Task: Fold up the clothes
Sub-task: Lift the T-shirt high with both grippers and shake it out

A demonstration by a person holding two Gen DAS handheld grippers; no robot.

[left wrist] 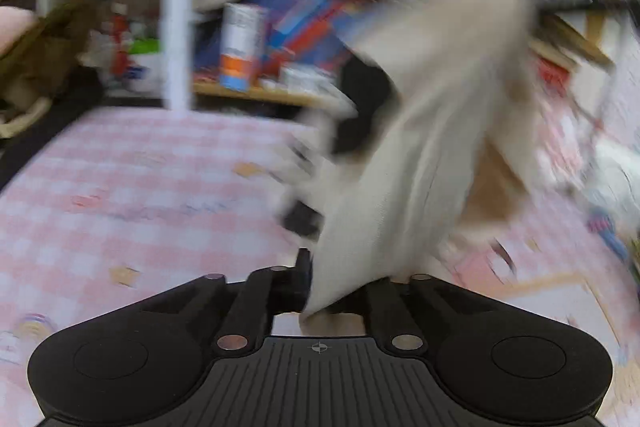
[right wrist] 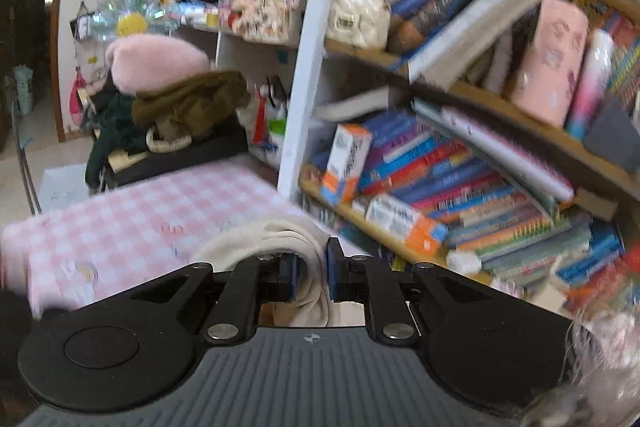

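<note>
Cloth (left wrist: 404, 187) hangs above the near checked table (left wrist: 120, 187), both our grippers clamped on it: left (left wrist: 320, 291), right (right wrist: 312, 279). We judge a thin pinch could slip, dropping it crumpled.

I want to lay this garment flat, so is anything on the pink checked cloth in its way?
Nothing visible: the checked cloth below the hanging garment looks bare, though the left view is blurred.

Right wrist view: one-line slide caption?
Right gripper shut on a bunched cream knit garment above the pink-and-white checked tablecloth, cluttered wooden bookshelf behind.
</note>
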